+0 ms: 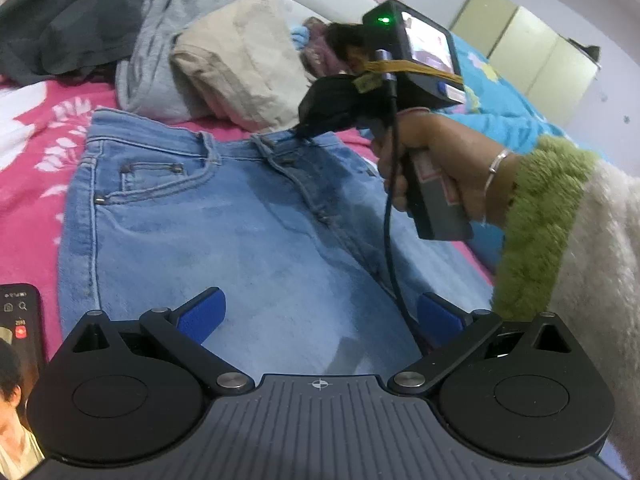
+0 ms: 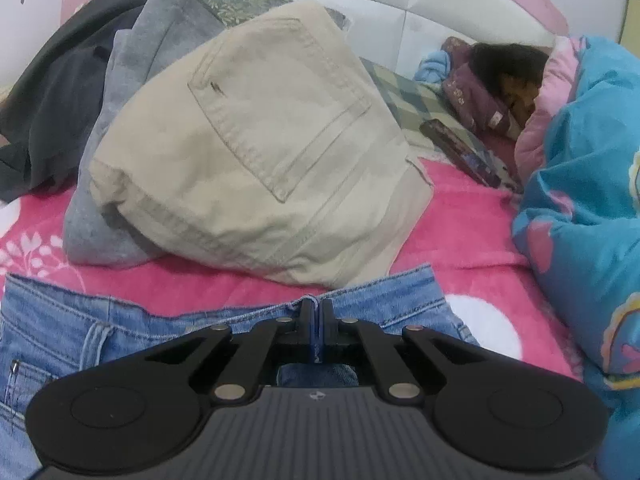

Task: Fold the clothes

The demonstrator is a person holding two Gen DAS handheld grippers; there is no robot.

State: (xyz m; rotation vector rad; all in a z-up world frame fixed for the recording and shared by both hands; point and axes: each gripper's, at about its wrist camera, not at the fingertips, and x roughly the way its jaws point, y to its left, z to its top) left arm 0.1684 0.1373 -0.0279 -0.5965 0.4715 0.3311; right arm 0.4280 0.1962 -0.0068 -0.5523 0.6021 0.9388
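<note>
While R gripper [image 2: 319,320] pinches jeans [image 1: 240,220] waistband | L gripper [image 1: 320,316] wide, empty | legs cut off

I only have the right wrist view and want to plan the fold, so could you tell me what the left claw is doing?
Observer: The left claw is open, hovering over the jeans below the waistband.
Operator: Thank you. Is anything lying near it?
Observer: A phone with a lit screen lies on the bedspread at the jeans' left edge.
Operator: And my right claw?
Observer: The right claw pinches the waistband at the fly.
</note>
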